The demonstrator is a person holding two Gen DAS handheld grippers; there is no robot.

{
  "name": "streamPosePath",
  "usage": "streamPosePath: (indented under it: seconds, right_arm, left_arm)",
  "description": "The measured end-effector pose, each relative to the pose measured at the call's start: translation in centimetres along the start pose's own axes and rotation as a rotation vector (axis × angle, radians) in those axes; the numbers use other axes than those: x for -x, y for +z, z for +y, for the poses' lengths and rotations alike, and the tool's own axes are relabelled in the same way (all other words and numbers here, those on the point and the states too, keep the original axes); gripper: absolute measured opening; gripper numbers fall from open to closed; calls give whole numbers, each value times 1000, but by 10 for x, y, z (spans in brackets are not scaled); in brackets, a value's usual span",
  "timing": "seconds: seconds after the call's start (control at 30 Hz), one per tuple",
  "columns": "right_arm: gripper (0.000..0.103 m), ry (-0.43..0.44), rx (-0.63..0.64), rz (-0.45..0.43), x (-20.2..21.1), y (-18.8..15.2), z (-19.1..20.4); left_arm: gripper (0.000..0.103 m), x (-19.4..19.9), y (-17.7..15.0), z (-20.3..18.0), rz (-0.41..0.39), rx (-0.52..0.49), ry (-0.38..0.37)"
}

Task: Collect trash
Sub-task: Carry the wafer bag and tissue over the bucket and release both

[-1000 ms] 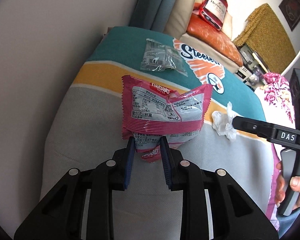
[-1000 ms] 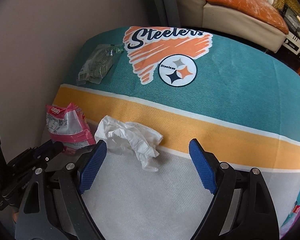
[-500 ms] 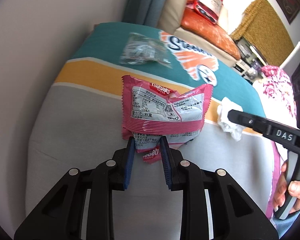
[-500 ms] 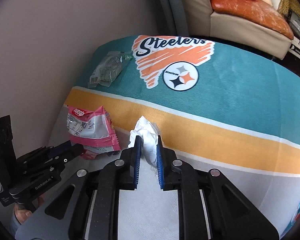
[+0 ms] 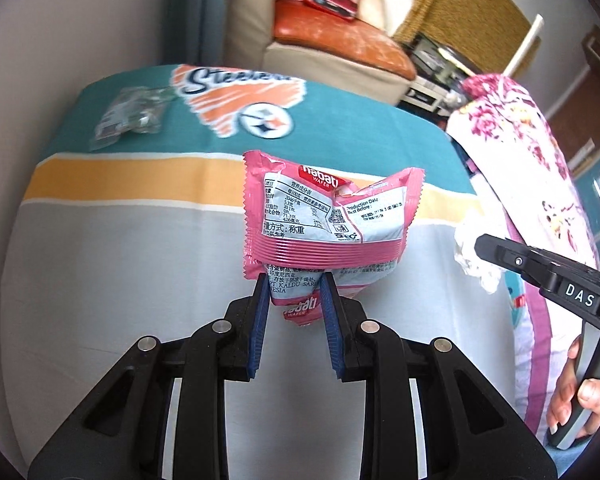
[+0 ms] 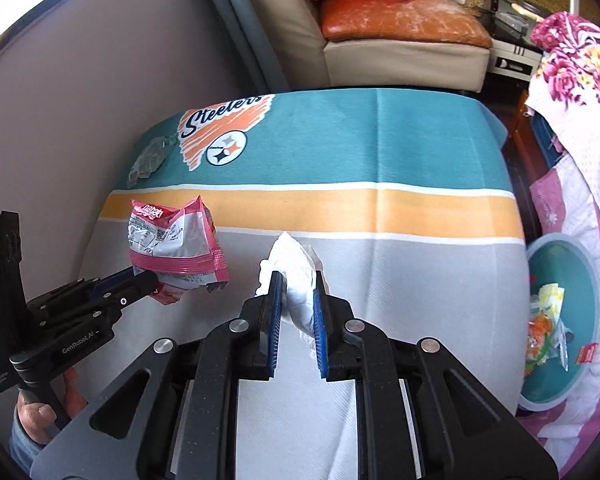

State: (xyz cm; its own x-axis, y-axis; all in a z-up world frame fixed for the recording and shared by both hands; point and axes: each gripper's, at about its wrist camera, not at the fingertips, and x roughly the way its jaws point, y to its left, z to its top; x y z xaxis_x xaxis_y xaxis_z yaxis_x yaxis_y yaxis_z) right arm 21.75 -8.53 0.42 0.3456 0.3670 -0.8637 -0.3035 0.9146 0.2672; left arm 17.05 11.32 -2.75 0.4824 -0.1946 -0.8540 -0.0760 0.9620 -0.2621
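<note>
Carry phase, both hands loaded. The left tongs (image 5: 292, 280) are clamped narrowly on the lower edge of the pink wafer wrapper (image 5: 328, 216), which stands up above the pads, clear of the striped cloth (image 5: 112, 240) covering the worktop. The right tongs (image 6: 296, 284) are pinched almost fully together on the crumpled white tissue (image 6: 292, 264), which bulges out above and between the blue pads, also lifted off the cloth. In the right wrist view the left tongs and their wrapper sit just to the left of the tissue, apart from it. One piece remains on the worktop: a clear plastic bag (image 5: 130, 116) at the far left, on the teal band beside the printed logo. A teal bin (image 6: 592, 292) with scraps already inside sits low at the right, past the worktop's right edge. Judged step: transport of two items to that bin. The next move calls for swinging both loads rightward over the rim, then releasing above the opening; light film and tissue may cling to the pads, so a full opening seems wise.
</note>
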Motion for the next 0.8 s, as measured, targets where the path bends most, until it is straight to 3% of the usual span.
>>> streamPosePath:
  seconds: [0.53,0.8]
  right_arm:
    - [14,-15,-206,-172,87,-48,-130]
    - [14,-65,-307,-219,117,-78,-202]
  left_arm:
    - [27,-23,-12,-152,58,-221,-15]
    - [27,-47,-20,-230,95,-324,-51]
